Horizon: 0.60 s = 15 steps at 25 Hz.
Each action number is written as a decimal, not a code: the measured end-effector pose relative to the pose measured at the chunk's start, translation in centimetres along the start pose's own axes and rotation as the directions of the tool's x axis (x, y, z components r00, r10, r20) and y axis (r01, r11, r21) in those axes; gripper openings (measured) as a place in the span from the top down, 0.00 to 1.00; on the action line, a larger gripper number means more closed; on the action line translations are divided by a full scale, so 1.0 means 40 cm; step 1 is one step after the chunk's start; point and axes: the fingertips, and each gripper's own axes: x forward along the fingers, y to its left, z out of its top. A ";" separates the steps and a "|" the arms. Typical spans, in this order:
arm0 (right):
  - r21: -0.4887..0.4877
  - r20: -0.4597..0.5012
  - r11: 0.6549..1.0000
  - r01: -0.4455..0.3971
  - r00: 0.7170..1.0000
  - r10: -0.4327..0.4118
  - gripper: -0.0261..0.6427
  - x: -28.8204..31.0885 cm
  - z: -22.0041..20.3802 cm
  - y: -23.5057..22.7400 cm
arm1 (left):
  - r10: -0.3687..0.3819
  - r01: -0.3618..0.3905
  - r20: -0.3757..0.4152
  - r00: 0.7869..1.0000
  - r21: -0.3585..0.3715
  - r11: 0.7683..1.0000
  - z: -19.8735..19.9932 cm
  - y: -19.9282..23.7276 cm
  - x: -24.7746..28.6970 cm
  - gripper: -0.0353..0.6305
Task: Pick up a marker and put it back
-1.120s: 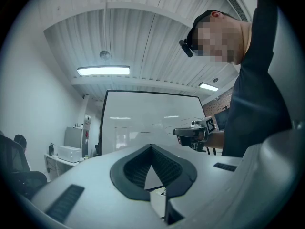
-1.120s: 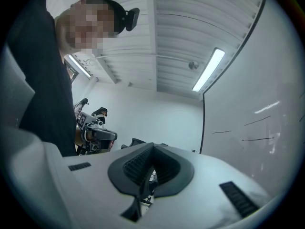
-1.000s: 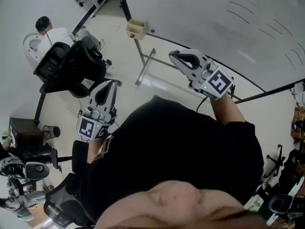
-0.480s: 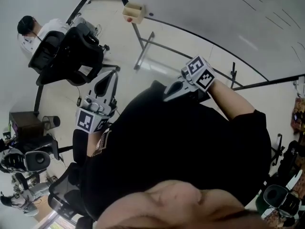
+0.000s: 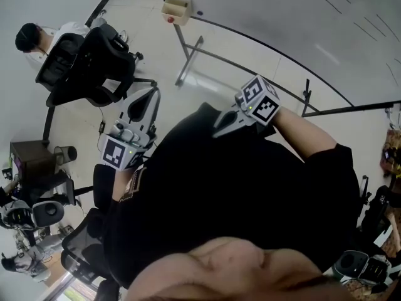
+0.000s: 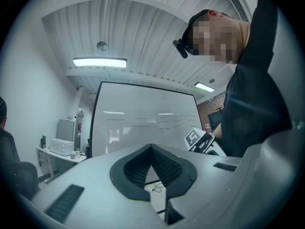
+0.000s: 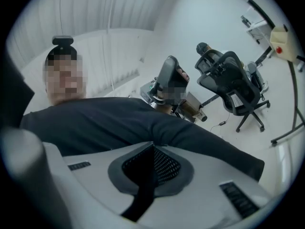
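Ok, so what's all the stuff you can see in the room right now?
whiteboard: one, white with faint lines, top right of the head view.
small box: one, cream with a red dot, at a corner of the whiteboard.
office chair: one, black, on the floor at left.
seated person: one, white top, beside that chair.
ceiling lights: two, white, above the whiteboard in the left gripper view.
marker: none in sight.
left gripper: one, grey, jaws together, empty.
right gripper: one, grey, jaws together, empty.
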 end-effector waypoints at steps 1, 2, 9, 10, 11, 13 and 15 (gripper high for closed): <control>-0.007 -0.005 1.000 0.003 1.000 -0.003 0.96 0.001 0.000 0.001 | 0.002 -0.002 0.001 1.000 -0.001 1.000 0.001 0.002 -0.001 0.96; -0.015 -0.007 1.000 0.005 1.000 -0.005 0.96 0.003 0.000 0.002 | 0.004 -0.004 0.002 1.000 -0.002 1.000 0.001 0.003 -0.002 0.96; -0.085 0.078 0.994 0.066 0.995 -0.060 0.96 -0.017 0.023 0.001 | 0.012 -0.012 -0.001 1.000 -0.007 1.000 -0.008 0.003 -0.005 0.96; -0.101 0.113 0.991 0.083 0.991 -0.071 0.96 -0.028 0.033 0.002 | 0.015 -0.015 0.000 1.000 -0.008 1.000 -0.008 0.004 -0.008 0.96; -0.121 0.150 0.987 0.102 0.985 -0.084 0.96 -0.042 0.046 0.002 | 0.018 -0.018 0.001 1.000 -0.009 1.000 -0.007 0.006 -0.011 0.96; -0.163 0.226 0.975 0.148 0.968 -0.110 0.96 -0.079 0.075 0.000 | 0.025 -0.025 0.000 1.000 -0.010 1.000 -0.006 0.012 -0.018 0.96; -0.200 0.314 0.955 0.217 0.938 -0.147 0.96 -0.139 0.121 -0.004 | 0.034 -0.034 0.000 0.999 -0.009 0.999 -0.005 0.021 -0.024 0.96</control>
